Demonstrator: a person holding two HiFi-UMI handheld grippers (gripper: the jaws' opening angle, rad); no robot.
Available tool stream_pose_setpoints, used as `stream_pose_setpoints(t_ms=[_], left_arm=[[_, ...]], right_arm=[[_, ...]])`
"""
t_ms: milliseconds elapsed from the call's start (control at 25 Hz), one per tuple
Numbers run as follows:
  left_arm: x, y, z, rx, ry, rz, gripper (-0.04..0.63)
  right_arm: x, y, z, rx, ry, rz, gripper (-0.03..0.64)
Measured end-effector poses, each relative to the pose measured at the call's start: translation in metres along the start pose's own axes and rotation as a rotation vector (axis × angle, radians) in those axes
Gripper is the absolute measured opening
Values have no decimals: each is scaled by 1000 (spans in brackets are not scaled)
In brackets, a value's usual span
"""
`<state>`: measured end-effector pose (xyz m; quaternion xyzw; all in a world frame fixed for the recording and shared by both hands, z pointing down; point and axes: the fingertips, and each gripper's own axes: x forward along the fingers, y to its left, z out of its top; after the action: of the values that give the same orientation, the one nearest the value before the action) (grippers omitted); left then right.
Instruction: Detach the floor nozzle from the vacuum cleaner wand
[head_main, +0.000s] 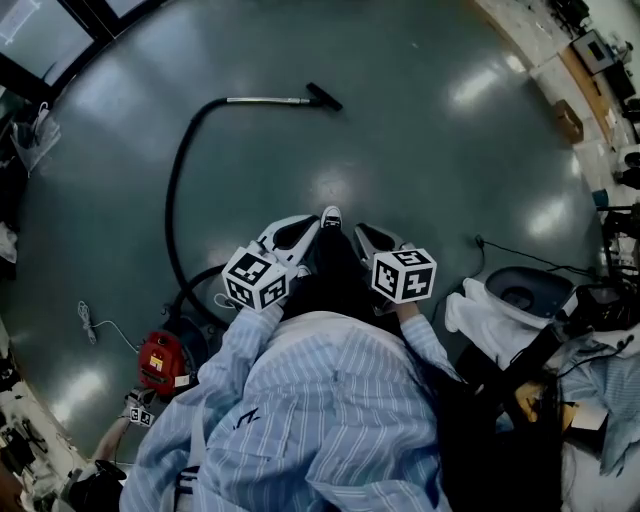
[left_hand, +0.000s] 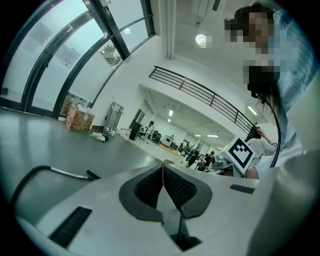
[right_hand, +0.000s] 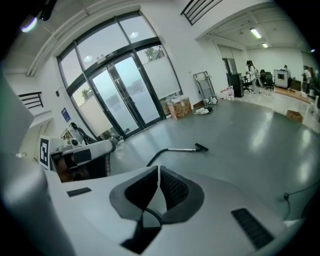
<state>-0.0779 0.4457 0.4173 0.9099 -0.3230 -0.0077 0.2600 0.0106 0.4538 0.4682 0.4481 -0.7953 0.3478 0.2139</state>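
A black floor nozzle (head_main: 323, 96) lies on the grey floor far ahead, joined to a silver wand (head_main: 265, 100). A black hose (head_main: 178, 175) curves from the wand back to a red vacuum cleaner (head_main: 161, 362) at my lower left. The right gripper view shows the nozzle (right_hand: 201, 147) and wand (right_hand: 179, 149) beyond the jaws; in the left gripper view the nozzle (left_hand: 93, 174) and wand (left_hand: 67, 172) lie at the left. My left gripper (head_main: 303, 231) and right gripper (head_main: 366, 237) are held close to my body, both shut with nothing between the pads, far from the nozzle.
A power cord (head_main: 95, 325) trails on the floor at the left. A round grey appliance (head_main: 524, 290) and white cloth (head_main: 478, 318) sit at my right among cables. Cardboard boxes (right_hand: 179, 107) stand by the glass doors (right_hand: 117, 97). Desks (head_main: 575, 70) line the far right.
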Motion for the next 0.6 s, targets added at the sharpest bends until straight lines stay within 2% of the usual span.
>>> stream_pose_setpoints(t_ms=[240,440,600], left_arm=[[13,42,10,-34,-2,75,6],[32,85,40,-66,-40,159,6],[57,115,71,-74,-80,193,6]], right_arm=[[39,-13,14,-20,73,45,20],[77,-30,65,-55,95,99,20],[104,-44,109,-82,97,139,20]])
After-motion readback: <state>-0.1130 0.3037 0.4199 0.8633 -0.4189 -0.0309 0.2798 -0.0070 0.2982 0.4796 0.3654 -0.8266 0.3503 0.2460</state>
